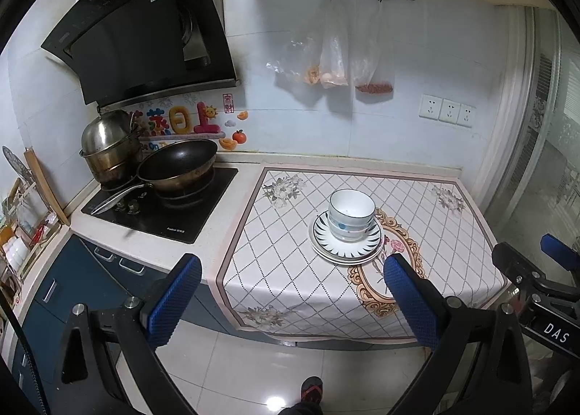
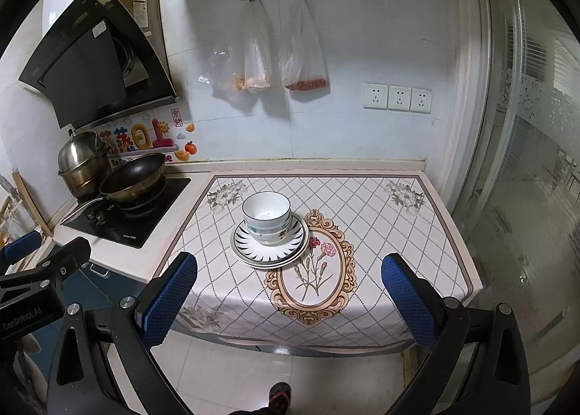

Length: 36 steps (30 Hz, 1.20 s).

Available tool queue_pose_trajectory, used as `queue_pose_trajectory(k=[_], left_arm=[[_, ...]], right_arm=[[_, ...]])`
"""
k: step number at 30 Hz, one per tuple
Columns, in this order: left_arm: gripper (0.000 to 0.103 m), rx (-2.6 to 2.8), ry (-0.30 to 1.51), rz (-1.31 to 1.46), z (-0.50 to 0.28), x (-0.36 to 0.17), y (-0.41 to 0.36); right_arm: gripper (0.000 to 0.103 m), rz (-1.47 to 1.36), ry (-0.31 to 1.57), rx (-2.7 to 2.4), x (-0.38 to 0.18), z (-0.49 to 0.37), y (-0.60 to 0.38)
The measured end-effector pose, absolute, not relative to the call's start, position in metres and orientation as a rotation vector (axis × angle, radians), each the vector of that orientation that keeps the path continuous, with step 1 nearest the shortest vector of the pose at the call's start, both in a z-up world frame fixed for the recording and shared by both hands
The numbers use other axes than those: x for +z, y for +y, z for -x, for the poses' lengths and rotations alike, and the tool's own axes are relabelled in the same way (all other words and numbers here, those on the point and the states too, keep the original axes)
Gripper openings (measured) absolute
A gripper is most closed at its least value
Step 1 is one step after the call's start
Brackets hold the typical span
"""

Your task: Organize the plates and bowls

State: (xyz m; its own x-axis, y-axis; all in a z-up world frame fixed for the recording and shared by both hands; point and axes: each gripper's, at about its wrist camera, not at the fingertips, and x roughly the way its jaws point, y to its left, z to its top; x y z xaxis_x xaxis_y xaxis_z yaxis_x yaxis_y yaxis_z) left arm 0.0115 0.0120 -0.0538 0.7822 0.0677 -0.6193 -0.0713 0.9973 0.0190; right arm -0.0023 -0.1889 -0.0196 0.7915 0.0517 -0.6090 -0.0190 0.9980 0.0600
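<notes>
Left wrist view: white bowls (image 1: 351,214), nested and blue-patterned, are seen stacked on plates (image 1: 346,243) with dark-rayed rims, set mid-cloth (image 1: 290,270) on the counter. Left gripper (image 1: 291,299) is held spread and empty, short of the stack. Right gripper (image 2: 290,297) is likewise spread, empty, above the floor.

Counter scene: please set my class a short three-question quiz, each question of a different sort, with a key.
1. True or false: the bowls sit stacked on the plates.
2. Where is the black pan? A on the stove, B on the tablecloth, C on the floor.
3. Fill in: both the left gripper and the right gripper are ____.

Key: 1 true; 2 A; 3 open.
</notes>
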Motion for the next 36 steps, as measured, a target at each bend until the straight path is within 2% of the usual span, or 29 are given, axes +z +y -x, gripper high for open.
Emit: queue_pose_trajectory(k=[36], left_arm=[[0.103, 0.053, 0.682, -0.009, -0.0211, -0.0578, 0.0138]], right_arm=[[0.103, -0.057, 0.665, 0.030, -0.0261, 0.0044, -0.1852]])
